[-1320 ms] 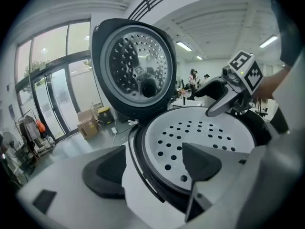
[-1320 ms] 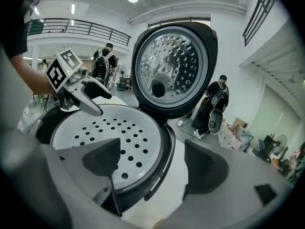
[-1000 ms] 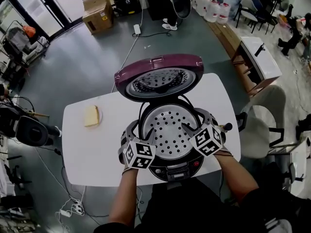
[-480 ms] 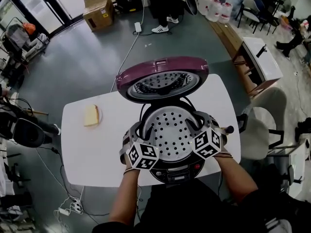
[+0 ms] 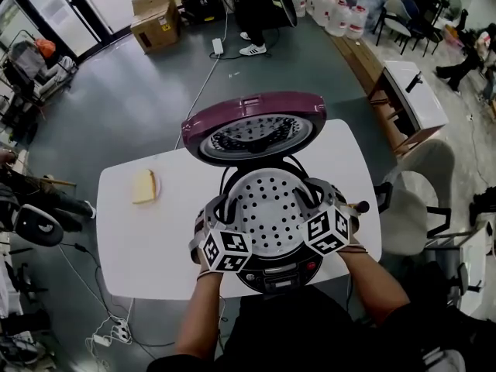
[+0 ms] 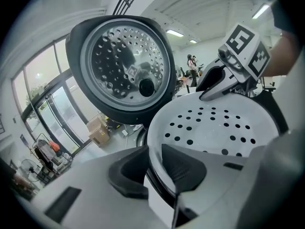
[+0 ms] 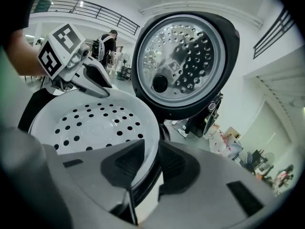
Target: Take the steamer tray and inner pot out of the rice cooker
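Jaws of both grippers are closed further than in the earlier frame, the hands hardly shifted; left gripper (image 6: 153,162) is clamped on the left rim of the steamer tray (image 5: 267,206), right gripper (image 7: 148,162) on its right rim. The steamer tray is seated in the rice cooker (image 5: 273,273) on the white table (image 5: 147,239), lid (image 5: 254,127) propped open behind

A white table (image 5: 136,242) stands on a grey floor (image 5: 132,107). On the left part of the table lies a pale yellow block (image 5: 145,185), perhaps a sponge. Beyond the table, on the floor, are cardboard boxes (image 5: 157,23), a white power strip (image 5: 219,46) with its cable, and white jugs (image 5: 339,14). Just beside the table, at its right, stands a white chair (image 5: 418,196).
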Tool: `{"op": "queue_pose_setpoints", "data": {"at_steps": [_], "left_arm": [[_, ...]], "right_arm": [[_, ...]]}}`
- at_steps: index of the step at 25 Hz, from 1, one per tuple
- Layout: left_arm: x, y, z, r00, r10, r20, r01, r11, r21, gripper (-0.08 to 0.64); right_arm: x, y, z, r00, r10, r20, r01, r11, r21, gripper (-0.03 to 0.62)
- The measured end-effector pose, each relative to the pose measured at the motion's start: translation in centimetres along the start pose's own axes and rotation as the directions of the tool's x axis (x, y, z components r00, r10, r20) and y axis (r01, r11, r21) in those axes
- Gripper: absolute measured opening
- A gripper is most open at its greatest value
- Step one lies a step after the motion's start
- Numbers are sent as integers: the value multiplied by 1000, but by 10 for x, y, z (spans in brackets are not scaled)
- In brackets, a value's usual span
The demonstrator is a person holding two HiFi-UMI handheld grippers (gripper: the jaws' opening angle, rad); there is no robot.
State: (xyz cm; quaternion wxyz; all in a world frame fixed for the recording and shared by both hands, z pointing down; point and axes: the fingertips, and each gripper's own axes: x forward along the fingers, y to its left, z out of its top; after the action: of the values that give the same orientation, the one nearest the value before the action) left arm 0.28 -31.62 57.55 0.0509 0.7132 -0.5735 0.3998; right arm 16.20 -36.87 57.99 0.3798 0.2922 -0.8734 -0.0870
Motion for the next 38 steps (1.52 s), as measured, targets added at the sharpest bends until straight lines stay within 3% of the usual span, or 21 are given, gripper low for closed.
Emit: {"op": "queue_pose_setpoints", "data": {"at_steps": [11,20,29,38], "left_arm": [[-38,22,35,992,106,74,-106,994,-1,83],[-97,50,49,967,232,105,-227,972,-52,83],[-148,108,-14,967,232,101,-224,970,-90,81],[-208,202,-103,971,210,116,-205,977,-57,83]], "right_arm": [[-33,-22,43,989,-73,131,79,996,-36,83],[-70,-25,105,963,-61,263,90,991,-97,75],[-64,47,176,964,-59,261,99,984,-146,74],[-39,151,270,967,-89,241,119,986,-115,72]]}}
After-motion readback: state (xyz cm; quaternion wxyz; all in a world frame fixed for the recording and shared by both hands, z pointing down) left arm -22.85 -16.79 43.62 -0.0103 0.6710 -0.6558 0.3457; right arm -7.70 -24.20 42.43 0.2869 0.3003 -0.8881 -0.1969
